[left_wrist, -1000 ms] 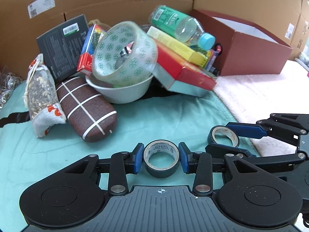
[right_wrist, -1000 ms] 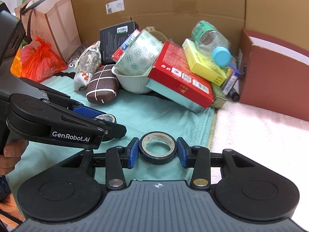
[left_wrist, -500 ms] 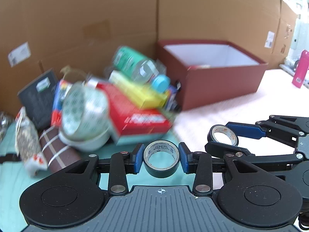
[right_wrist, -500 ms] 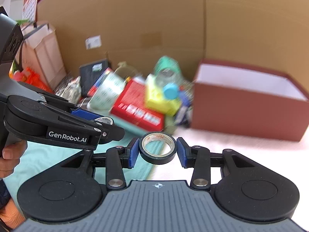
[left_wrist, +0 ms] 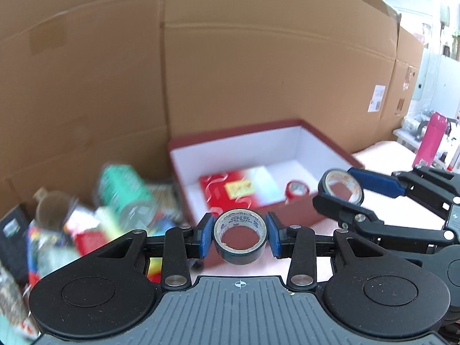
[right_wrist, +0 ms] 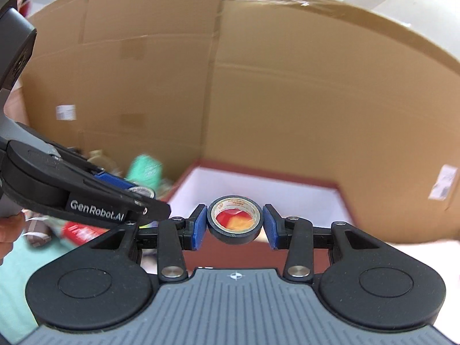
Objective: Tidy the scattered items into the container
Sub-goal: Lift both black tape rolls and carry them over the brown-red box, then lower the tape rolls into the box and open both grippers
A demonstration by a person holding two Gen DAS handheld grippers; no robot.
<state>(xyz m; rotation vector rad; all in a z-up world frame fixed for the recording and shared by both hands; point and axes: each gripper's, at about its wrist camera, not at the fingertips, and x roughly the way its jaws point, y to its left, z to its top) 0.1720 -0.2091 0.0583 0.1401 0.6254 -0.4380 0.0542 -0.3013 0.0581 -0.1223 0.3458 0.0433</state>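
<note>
A blurred heap of scattered items lies at the left on the table. The left gripper pinches a black tape roll in the air before the dark red box. Further right, the right gripper clamps a second black tape roll near the box's rim

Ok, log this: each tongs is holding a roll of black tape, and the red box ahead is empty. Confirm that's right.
Not quite. The left tongs and right tongs each grip a black tape roll, but the red box is not empty. The left wrist view shows a red packet and a small red tape roll already lying inside it.
</note>
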